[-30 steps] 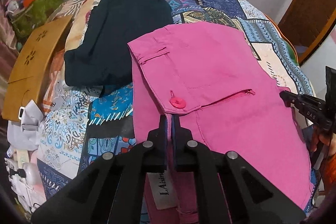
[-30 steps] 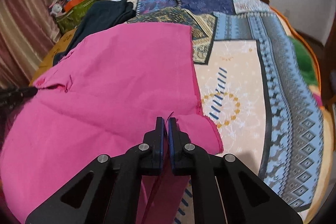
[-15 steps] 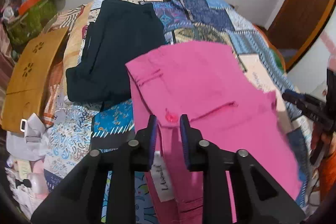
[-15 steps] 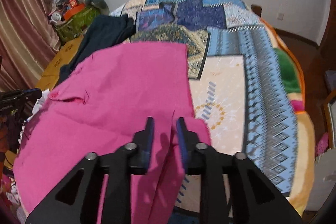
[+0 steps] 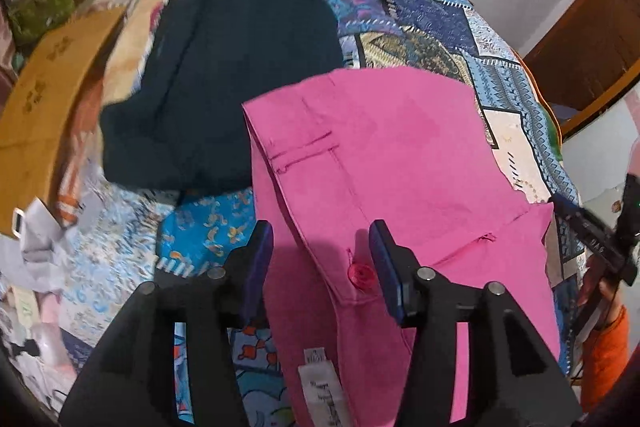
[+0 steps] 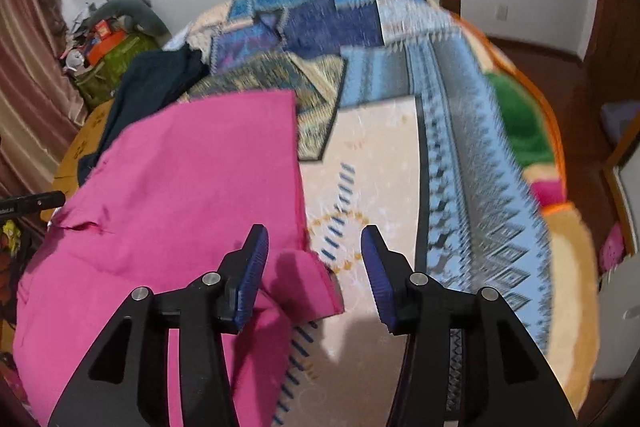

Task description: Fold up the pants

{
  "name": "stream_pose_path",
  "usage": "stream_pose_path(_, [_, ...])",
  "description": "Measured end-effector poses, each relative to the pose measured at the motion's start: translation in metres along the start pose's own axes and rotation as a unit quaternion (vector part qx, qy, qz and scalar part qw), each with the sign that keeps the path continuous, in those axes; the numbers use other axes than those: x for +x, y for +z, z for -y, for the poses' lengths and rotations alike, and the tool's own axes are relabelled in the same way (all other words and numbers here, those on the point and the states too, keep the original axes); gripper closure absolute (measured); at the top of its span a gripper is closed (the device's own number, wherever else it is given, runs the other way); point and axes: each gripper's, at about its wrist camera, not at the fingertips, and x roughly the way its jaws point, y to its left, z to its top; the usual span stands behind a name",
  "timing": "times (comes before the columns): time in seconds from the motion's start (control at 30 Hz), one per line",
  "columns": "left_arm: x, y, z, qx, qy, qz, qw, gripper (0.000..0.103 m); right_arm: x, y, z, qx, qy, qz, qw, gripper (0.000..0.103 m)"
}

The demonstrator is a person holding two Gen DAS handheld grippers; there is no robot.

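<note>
Pink pants (image 5: 400, 163) lie folded on the patchwork bedspread (image 6: 380, 155); left gripper (image 5: 321, 255) and right gripper (image 6: 312, 259) jaws have just been opening, apart now, pads off the fabric.

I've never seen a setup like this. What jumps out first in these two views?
The bright pink cotton pants, folded on the blue patchwork bedspread, fill the middle of both views. Beside them, towards the wall, lies a dark navy folded garment. The left tongs and right tongs have just been opening and hover over the pink cloth's near edge.
</note>
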Motion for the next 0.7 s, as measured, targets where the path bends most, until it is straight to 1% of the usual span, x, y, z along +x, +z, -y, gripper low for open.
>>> stream_pose_path(0.03, [0.003,-0.001,-0.001,-0.003,-0.004,-0.003,1.0,0.053,0.006,-0.002,0.002,0.004,0.004,-0.009,1.0,0.059])
stream_pose_path(0.1, [0.009,-0.002,-0.001,-0.005,-0.013,-0.007,0.9999,0.061,0.015,-0.005,0.003,0.004,0.009,-0.022,1.0,0.059])
stream_pose_path(0.13, [0.01,-0.003,0.0,-0.005,-0.02,-0.009,0.9998,0.068,0.018,-0.007,0.001,0.002,0.01,-0.025,1.0,0.059])
stream_pose_path(0.17, [0.011,-0.003,0.002,-0.003,-0.026,-0.01,0.9996,0.073,0.02,-0.009,-0.001,-0.003,0.012,-0.028,1.0,0.059])
stream_pose_path(0.27, [0.01,-0.003,0.009,0.013,-0.028,-0.004,0.9995,0.081,0.027,-0.013,-0.01,-0.02,0.017,-0.038,0.999,0.059])
stream_pose_path(0.3, [0.009,-0.003,0.011,0.021,-0.026,-0.002,0.9994,0.084,0.03,-0.014,-0.012,-0.023,0.02,-0.042,0.999,0.061])
stream_pose_path(0.33, [0.009,-0.003,0.014,0.03,-0.024,0.001,0.9993,0.087,0.031,-0.014,-0.012,-0.024,0.021,-0.043,0.999,0.069])
stream_pose_path(0.37, [0.007,-0.004,0.016,0.041,-0.018,0.004,0.999,0.093,0.032,-0.015,-0.014,-0.025,0.015,-0.043,0.999,0.073])
stream_pose_path(0.4, [0.005,-0.004,0.018,0.05,-0.012,0.01,0.9986,0.094,0.033,-0.015,-0.013,-0.028,0.017,-0.045,0.998,0.076])
stream_pose_path(0.43, [0.002,-0.004,0.019,0.056,-0.01,0.016,0.9983,0.095,0.033,-0.015,-0.014,-0.032,0.02,-0.049,0.998,0.086])
stream_pose_path(0.47, [-0.001,-0.005,0.021,0.062,-0.004,0.024,0.9978,0.096,0.033,-0.015,-0.015,-0.037,0.017,-0.05,0.998,0.091])
stream_pose_path(0.53, [-0.007,-0.005,0.023,0.07,0.013,0.04,0.9967,0.096,0.032,-0.017,-0.02,-0.057,0.009,-0.049,0.997,0.094])
stream_pose_path(0.57, [-0.011,-0.006,0.025,0.072,0.028,0.053,0.9956,0.096,0.03,-0.018,-0.022,-0.067,0.003,-0.045,0.997,0.095])
stream_pose_path(0.7, [-0.017,-0.006,0.03,0.084,0.066,0.078,0.9912,0.096,0.024,-0.018,-0.029,-0.091,-0.011,-0.027,0.995,0.097])
